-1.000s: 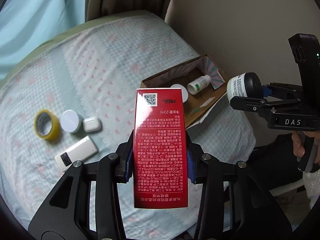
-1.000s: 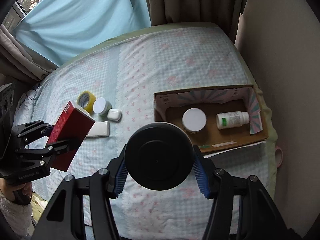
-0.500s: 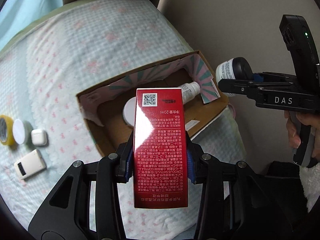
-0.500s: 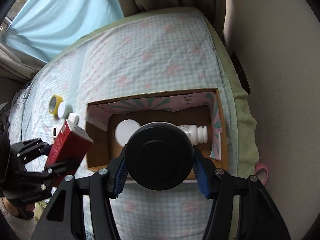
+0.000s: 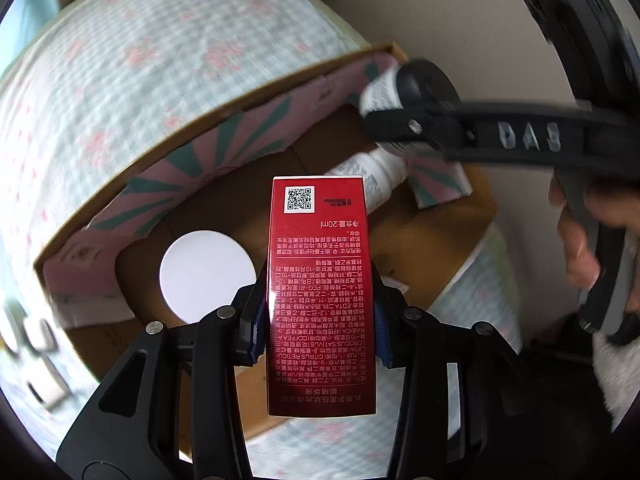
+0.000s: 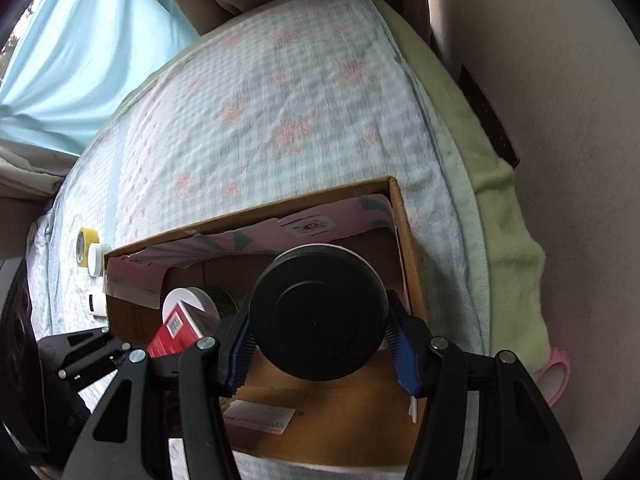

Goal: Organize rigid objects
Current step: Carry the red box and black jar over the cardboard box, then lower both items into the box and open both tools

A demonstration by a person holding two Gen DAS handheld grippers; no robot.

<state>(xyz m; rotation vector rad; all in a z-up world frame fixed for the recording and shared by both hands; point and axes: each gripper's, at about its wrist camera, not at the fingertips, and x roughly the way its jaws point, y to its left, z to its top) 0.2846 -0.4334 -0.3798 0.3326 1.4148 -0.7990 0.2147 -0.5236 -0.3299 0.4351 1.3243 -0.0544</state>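
Note:
My left gripper (image 5: 318, 324) is shut on a tall red carton (image 5: 320, 292), held over the open cardboard box (image 5: 200, 128) on the bed. My right gripper (image 6: 320, 340) is shut on a black-capped bottle (image 6: 320, 316) and holds it over the right end of the box (image 6: 404, 240). In the left wrist view that bottle (image 5: 404, 88) shows at the box's far right corner. Inside the box lie a white round lid (image 5: 208, 272) and a white bottle (image 5: 376, 184). The red carton (image 6: 176, 332) also shows at the right wrist view's lower left.
On the bedspread (image 6: 280, 100) left of the box sit a yellow tape roll (image 6: 86, 244), a white round jar (image 6: 98, 260) and a small white device (image 6: 96, 302). A wall (image 6: 560, 120) runs close along the bed's right edge. A pink item (image 6: 554, 376) lies beside the bed.
Both grippers have moved right and down, from over the bedspread to over the box. Both holds are unchanged. The box now fills most of both views.

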